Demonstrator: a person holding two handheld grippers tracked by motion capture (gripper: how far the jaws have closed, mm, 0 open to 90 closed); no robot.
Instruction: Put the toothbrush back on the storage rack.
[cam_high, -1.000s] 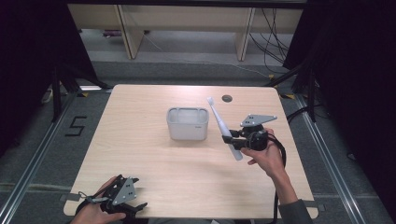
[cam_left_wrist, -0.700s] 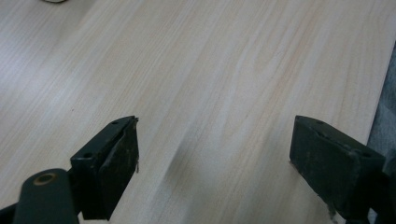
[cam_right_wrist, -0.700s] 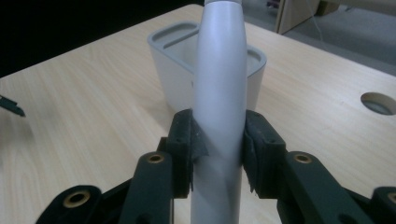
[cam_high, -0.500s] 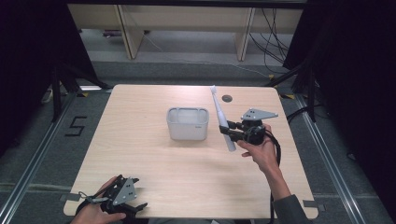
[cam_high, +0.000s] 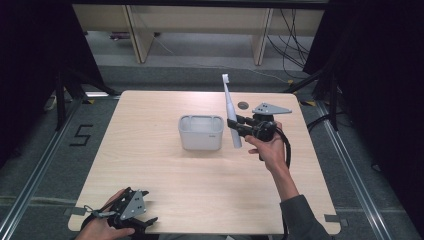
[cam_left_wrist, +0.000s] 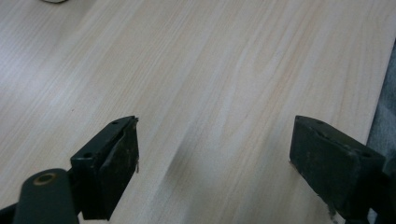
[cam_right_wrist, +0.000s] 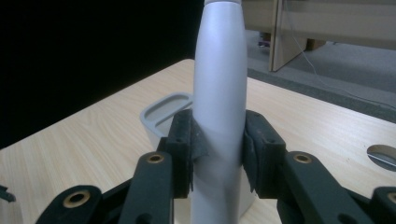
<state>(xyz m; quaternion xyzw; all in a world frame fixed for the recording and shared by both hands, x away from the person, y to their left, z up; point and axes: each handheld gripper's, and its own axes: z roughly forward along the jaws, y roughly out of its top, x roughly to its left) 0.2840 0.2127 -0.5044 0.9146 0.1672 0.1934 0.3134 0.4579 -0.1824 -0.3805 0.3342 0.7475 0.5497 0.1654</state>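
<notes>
Toothbrush (cam_high: 231, 116) is clamped in the right gripper (cam_high: 239, 126), low on its grey handle, jaws closed hard against both sides (cam_right_wrist: 219, 107). It stands near-upright, bristle head at the top and far from the person, tail hanging just right of the grey bin (cam_high: 201, 132) at mid-table. Holding it low and vertical makes sense if the aim is to drop it tail-first into the bin: the bin mouth is narrow and the long handle clears the rim only when upright. In the right gripper view the bin rim (cam_right_wrist: 164, 108) sits just behind and left of the handle, so the tail looks close beside the wall, not yet over the opening; whether they touch I can't tell.

Left gripper (cam_high: 131, 218) rests at the near left corner of the table (cam_high: 150, 165), jaws wide apart with nothing but bare wood between them (cam_left_wrist: 215, 154). Parked, out of the way, well apart from the bin.

Versus the earlier high view frames: the toothbrush was tilted, head leaning left and away; now it is rotated close to vertical. The right hand (cam_high: 272, 150) has shifted left toward the bin and risen slightly. Grip unchanged. Bin and left gripper have not moved.
</notes>
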